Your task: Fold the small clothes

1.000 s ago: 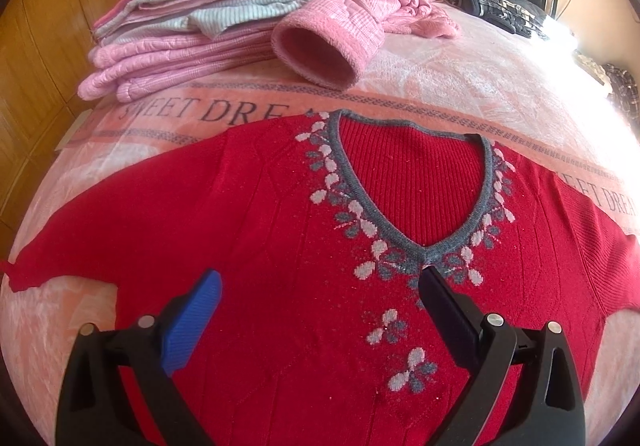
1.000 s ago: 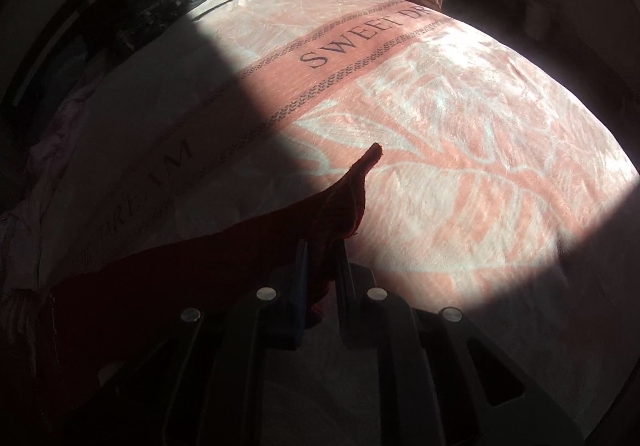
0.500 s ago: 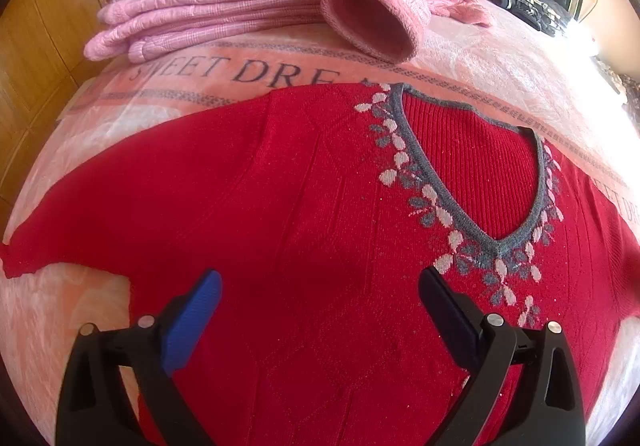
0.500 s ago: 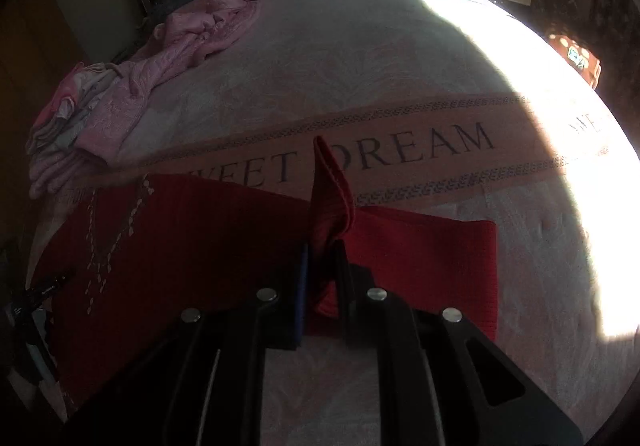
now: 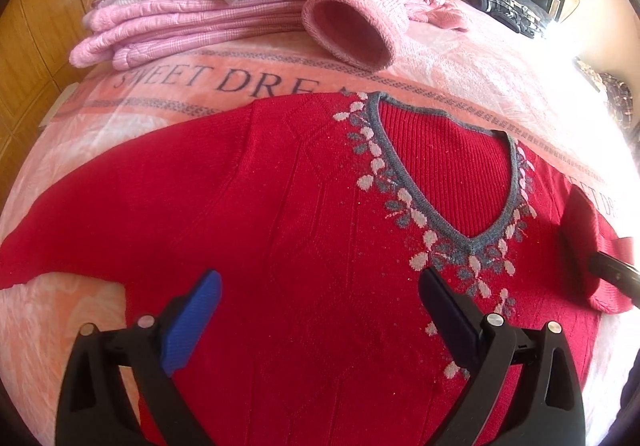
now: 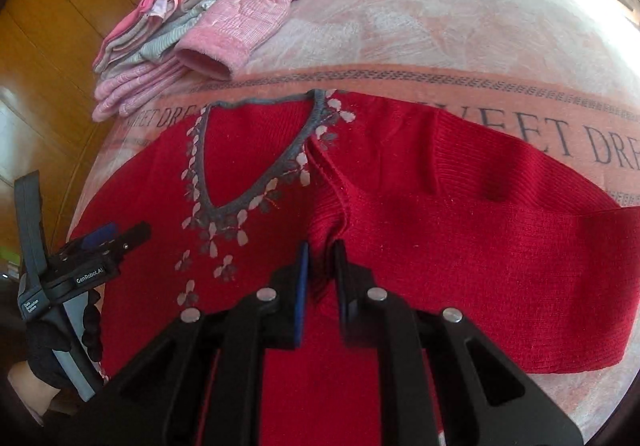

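Note:
A red knit sweater (image 5: pixel 288 214) with a grey V-neck and white flower pattern lies face up on the bed. My left gripper (image 5: pixel 316 310) hovers open over its chest, with nothing between the fingers. My right gripper (image 6: pixel 322 270) is shut on the cuff of the sweater's right sleeve (image 6: pixel 480 230). That sleeve is folded inward across the body, its cuff end beside the neckline (image 6: pixel 256 150). In the left wrist view the right gripper's tip and the folded sleeve (image 5: pixel 588 242) show at the right edge. The other sleeve (image 5: pixel 80 218) lies stretched out to the left.
A stack of folded pink and striped clothes (image 5: pixel 192 6) sits at the back left, a pink sweater (image 5: pixel 360 26) sprawled beside it. Dark clothes (image 5: pixel 500 10) lie by the headboard. A wooden wardrobe (image 5: pixel 36 30) stands at the left. A gloved hand (image 6: pixel 56 342) holds the left gripper.
My right gripper has carried the sleeve cuff leftward over the sweater's body, close to the neckline. The left gripper has stayed open and shifted slightly over the chest.

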A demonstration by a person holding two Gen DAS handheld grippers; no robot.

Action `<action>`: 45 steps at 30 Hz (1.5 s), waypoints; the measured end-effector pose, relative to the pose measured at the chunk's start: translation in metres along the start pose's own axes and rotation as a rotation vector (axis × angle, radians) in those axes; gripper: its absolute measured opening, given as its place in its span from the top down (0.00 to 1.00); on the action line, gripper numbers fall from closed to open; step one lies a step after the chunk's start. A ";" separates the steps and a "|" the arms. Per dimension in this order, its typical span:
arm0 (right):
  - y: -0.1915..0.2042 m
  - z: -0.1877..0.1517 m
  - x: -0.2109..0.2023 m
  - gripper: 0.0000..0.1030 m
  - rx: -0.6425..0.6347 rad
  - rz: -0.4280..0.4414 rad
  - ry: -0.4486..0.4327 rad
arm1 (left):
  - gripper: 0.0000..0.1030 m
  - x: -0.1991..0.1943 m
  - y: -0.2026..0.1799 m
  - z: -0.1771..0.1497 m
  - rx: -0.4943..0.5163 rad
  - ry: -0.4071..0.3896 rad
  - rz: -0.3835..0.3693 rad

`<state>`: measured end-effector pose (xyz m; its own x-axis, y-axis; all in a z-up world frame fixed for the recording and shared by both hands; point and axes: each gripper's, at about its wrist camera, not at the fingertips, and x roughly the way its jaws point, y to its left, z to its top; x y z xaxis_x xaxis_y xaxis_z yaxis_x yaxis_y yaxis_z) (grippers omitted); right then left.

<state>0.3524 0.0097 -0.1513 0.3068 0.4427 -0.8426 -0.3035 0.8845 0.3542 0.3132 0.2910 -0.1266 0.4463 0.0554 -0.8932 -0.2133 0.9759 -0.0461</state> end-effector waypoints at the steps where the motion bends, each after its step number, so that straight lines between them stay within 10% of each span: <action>1: 0.005 0.000 0.006 0.89 -0.001 0.016 0.011 | 0.04 -0.001 -0.001 0.000 0.001 -0.001 -0.007; 8: 0.004 -0.006 0.023 0.64 0.057 0.083 0.055 | 0.04 -0.006 -0.026 -0.002 0.012 0.012 -0.103; 22: -0.106 -0.044 -0.073 0.64 0.177 0.008 -0.095 | 0.06 0.017 -0.141 -0.018 0.071 0.127 -0.270; 26: -0.126 -0.058 -0.079 0.64 0.190 -0.004 -0.094 | 0.24 0.018 -0.153 -0.015 0.055 0.098 -0.261; 33: -0.146 -0.072 -0.087 0.64 0.217 -0.019 -0.094 | 0.89 0.024 -0.148 -0.013 -0.044 0.091 -0.318; 45: -0.153 -0.068 -0.097 0.64 0.268 -0.005 -0.130 | 0.96 -0.039 -0.103 0.010 -0.078 -0.129 -0.377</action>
<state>0.3078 -0.1789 -0.1516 0.4261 0.4383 -0.7914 -0.0579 0.8862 0.4596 0.3267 0.1901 -0.0826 0.6104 -0.2726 -0.7437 -0.0764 0.9143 -0.3978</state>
